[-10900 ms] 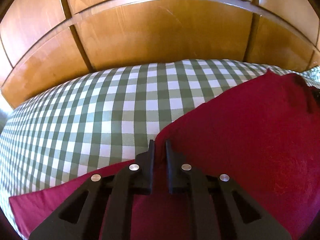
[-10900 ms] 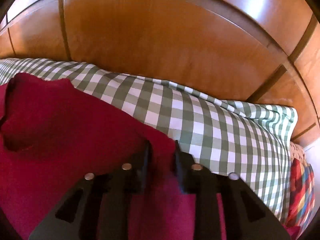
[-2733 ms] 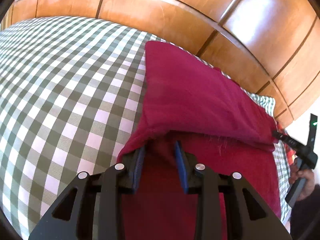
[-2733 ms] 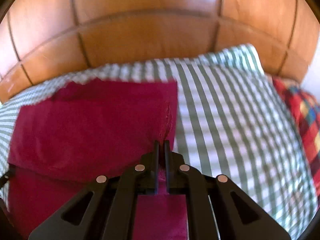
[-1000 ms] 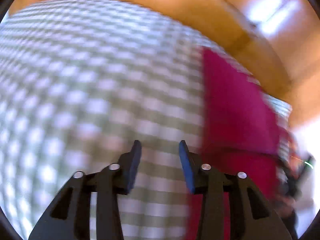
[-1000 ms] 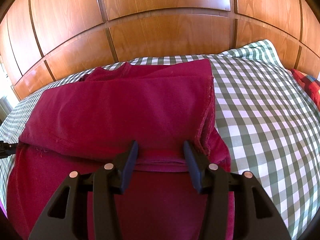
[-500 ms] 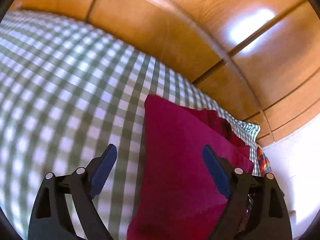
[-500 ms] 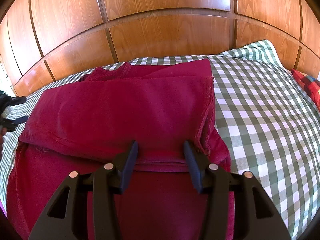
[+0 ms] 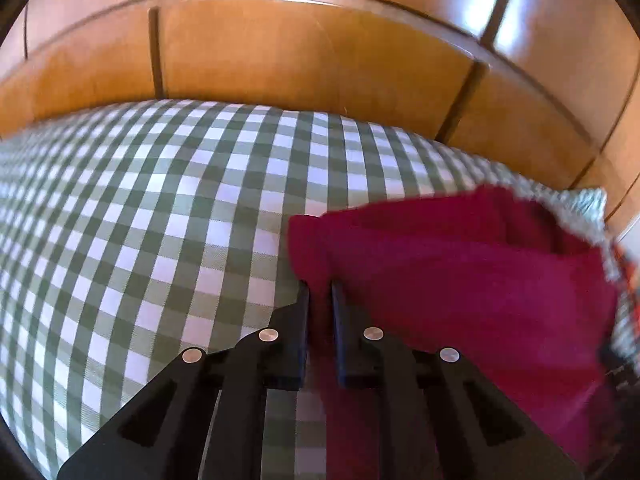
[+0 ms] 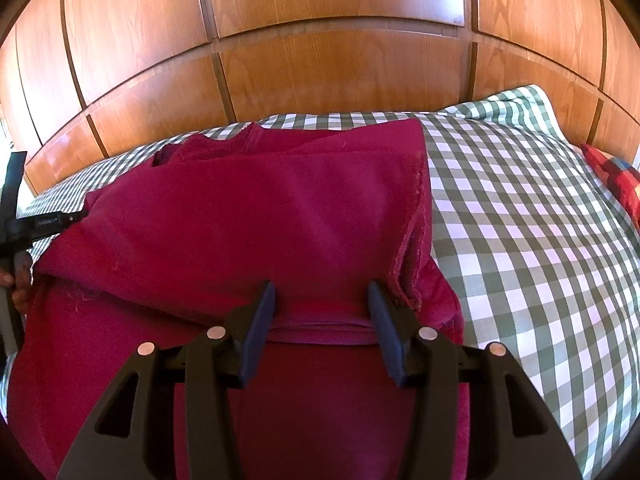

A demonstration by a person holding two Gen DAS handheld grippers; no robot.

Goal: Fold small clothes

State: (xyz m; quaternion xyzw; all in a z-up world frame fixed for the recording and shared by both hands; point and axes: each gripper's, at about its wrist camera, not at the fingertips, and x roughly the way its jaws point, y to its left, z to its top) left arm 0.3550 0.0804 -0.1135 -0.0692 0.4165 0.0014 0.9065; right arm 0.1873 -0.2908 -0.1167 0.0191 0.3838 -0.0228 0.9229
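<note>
- The red garment (image 10: pixel 256 216) lay partly folded on the checked bedcover (image 10: pixel 520 216), its upper portion doubled over the lower, with the neckline toward the wooden headboard (image 10: pixel 320 60).
- The left gripper (image 9: pixel 319 292) had just been closing, and its jaws stood nearly together on the left edge of the garment (image 9: pixel 460 276); a strip of red cloth ran between the fingers, and the hold read as a clamp on that edge.
- In the right wrist view, the left gripper's tip (image 10: pixel 60 220) met the garment's left corner, with part of the hand (image 10: pixel 18 276) visible at the frame edge.
- The right gripper (image 10: pixel 322 292) hung over the near fold of the garment with its jaws apart, pressing on nothing; whether the fingertips touched the cloth could not be told.
- A multicoloured plaid cloth (image 10: pixel 616 176) lay at the far right of the bed.
- The left wrist view was blurred toward its right side.
</note>
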